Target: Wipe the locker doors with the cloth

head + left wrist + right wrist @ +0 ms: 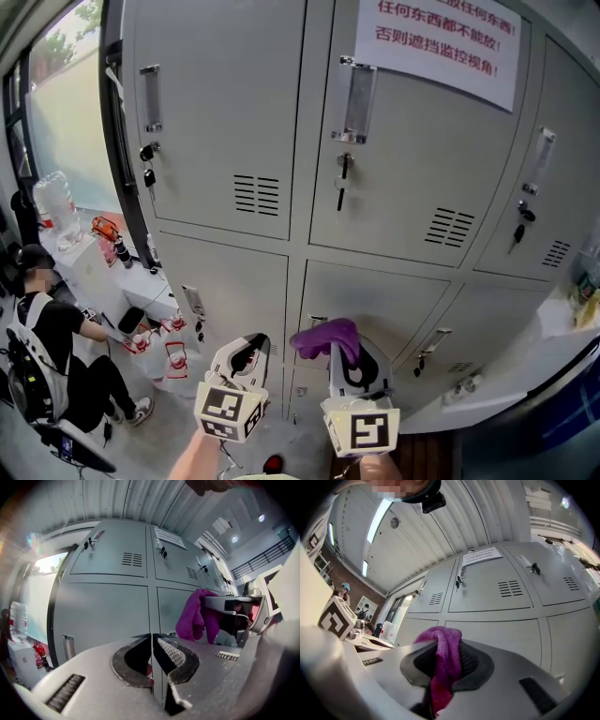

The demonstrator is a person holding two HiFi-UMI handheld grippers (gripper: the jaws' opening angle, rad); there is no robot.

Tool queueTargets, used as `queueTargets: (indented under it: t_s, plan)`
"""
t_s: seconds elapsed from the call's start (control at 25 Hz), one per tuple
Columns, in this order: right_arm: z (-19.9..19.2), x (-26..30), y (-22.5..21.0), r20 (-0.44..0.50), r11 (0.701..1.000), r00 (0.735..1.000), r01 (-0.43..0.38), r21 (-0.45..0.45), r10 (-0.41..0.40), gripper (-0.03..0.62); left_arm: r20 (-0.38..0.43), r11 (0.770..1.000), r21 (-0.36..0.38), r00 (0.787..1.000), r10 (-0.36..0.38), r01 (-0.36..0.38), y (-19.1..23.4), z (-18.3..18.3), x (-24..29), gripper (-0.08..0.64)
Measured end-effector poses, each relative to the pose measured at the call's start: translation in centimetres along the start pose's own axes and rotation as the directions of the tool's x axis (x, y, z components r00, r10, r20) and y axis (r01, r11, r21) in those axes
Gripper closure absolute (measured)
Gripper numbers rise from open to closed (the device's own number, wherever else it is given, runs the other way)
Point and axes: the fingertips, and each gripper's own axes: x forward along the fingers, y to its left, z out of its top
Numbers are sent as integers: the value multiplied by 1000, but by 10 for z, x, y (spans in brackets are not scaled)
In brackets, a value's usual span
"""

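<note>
Shut grey metal locker doors, bunched magenta fuzzy cloth
The cloth is pinched in the right gripper and droops over its jaws, in front of the lower row. Every door is closed, with louvred vents and keys hanging in several locks.

Two grippers, one cloth, one notice, perhaps six locker doors.

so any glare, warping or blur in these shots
Head view: daylight washes out the window, locker doors bow outward. Left gripper view: rainbow flare upper left, black fisheye corners. Right gripper view: the cloth close up looks soft.
</note>
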Motion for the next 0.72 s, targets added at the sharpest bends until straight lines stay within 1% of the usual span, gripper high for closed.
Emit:
queueTargets:
  t_s: [0.16, 0.2, 0.4, 0.52, 0.56, 0.72]
  plan:
    - [-16, 24, 17, -47, 995, 997, -58, -76, 55, 529, -2, 1000, 6, 1000, 20, -20, 9, 0, -4, 528]
    - [-18, 30, 20, -52, 994, 997, -69, -80, 65, 530, -3, 1000, 7, 1000, 24, -24, 11, 1, -5, 528]
    - [-30, 51, 25, -70, 997, 996, -66, -46, 63, 529, -7, 999, 11, 999, 39, -39, 21, -1, -6, 528]
    - [-31, 63, 22, -78, 999, 996, -36, 23, 37, 529, -11, 999, 15, 999, 41, -41, 24, -3, -6, 528]
    - [-32, 66, 21, -78, 999, 996, -30, 33, 33, 529, -12, 999, 15, 999, 43, -43, 26, -3, -5, 528]
    - [-34, 76, 17, -79, 1000, 997, -20, 23, 22, 529, -12, 998, 13, 998, 53, -53, 32, -4, -5, 528]
